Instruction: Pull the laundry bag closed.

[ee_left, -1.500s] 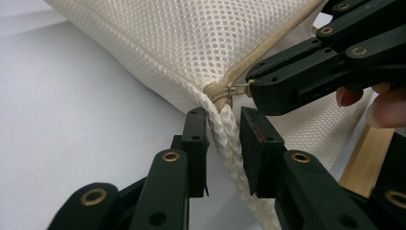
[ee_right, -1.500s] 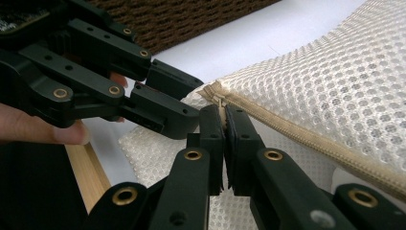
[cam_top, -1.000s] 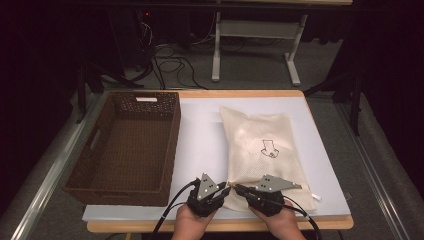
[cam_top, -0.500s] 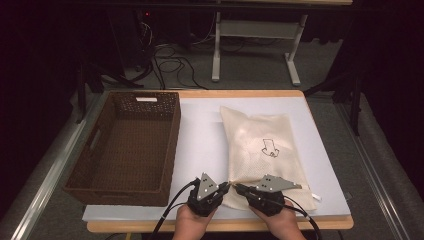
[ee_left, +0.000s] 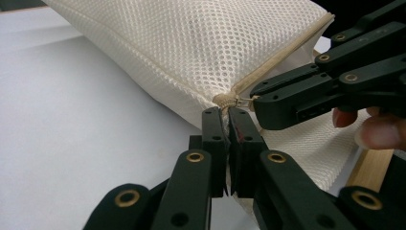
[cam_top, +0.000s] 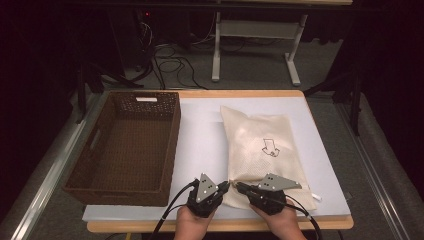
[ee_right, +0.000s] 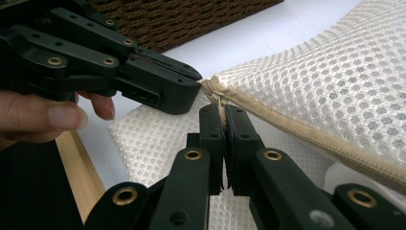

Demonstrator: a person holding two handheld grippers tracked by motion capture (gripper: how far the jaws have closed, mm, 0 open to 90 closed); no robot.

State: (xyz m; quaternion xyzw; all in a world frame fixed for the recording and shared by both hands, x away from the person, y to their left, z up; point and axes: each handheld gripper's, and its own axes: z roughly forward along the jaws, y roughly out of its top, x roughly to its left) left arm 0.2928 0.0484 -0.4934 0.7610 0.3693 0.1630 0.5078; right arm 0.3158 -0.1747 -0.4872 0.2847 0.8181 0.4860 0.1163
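A cream mesh bag (cam_top: 265,145) with a black arrow print lies flat on the white table top (cam_top: 200,135). Its zipper (ee_right: 306,132) runs along the near edge. Both grippers meet at the bag's near-left corner. My left gripper (cam_top: 227,186) (ee_left: 228,114) is shut, pinching the corner fabric just under the zipper's end (ee_left: 225,100). My right gripper (cam_top: 238,186) (ee_right: 223,111) comes in from the right and is shut on the small zipper pull (ee_right: 220,99). A hand holds each gripper at the table's front edge.
A dark brown wicker basket (cam_top: 172,145) stands empty on the left of the table, close beside the bag. The wooden table edge (cam_top: 325,224) runs just behind the hands. Table legs and cables lie on the floor beyond.
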